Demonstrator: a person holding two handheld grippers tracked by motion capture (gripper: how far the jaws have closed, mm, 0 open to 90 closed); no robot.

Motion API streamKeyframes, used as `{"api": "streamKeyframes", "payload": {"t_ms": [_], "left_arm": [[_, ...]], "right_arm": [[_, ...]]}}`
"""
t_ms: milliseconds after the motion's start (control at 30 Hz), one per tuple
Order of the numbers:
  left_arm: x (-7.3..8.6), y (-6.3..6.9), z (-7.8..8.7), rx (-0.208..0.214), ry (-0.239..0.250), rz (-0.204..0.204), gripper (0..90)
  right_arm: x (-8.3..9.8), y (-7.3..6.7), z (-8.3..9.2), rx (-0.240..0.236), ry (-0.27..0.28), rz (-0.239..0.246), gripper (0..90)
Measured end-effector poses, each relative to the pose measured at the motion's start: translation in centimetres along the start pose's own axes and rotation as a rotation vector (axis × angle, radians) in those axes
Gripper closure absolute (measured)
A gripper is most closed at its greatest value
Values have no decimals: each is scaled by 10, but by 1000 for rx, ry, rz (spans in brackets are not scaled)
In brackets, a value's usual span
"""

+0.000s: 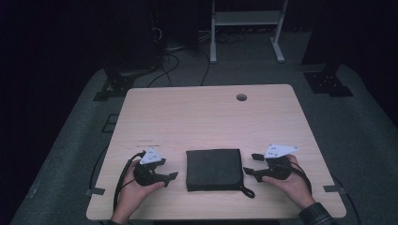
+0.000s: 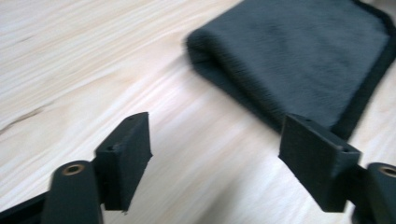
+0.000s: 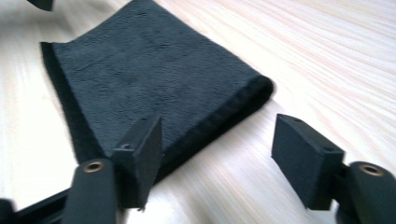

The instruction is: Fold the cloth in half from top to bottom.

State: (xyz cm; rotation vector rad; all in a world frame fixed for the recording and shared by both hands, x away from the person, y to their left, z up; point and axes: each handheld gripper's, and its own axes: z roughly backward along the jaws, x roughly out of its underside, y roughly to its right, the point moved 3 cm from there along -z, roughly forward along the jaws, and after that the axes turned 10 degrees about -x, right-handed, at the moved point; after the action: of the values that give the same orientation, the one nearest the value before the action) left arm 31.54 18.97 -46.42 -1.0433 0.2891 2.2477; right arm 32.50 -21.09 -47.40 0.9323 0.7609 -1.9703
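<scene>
Both the left hand-held gripper (image 1: pixel 170 168) and the right hand-held gripper (image 1: pixel 250 164) stand open and hold nothing. Between them the folded dark cloth (image 1: pixel 214 169) lies flat on the bench (image 1: pixel 206 112). It looks soft and light, so an edge or a corner seems the best place to pinch.

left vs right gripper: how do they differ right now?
The left gripper sits off the folded cloth's left edge, the right gripper off its right edge. The left's jaws point right, the right's point left. Both are open, with nothing between the jaws, clear of the cloth.
</scene>
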Motion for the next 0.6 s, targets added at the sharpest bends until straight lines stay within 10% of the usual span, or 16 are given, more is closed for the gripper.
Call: {"api": "streamKeyframes", "payload": {"t_ms": [600], "left_arm": [[47,-41,13,-120,-99,62,123]], "right_arm": [[41,32,42,163,-51,-126,203]]}}
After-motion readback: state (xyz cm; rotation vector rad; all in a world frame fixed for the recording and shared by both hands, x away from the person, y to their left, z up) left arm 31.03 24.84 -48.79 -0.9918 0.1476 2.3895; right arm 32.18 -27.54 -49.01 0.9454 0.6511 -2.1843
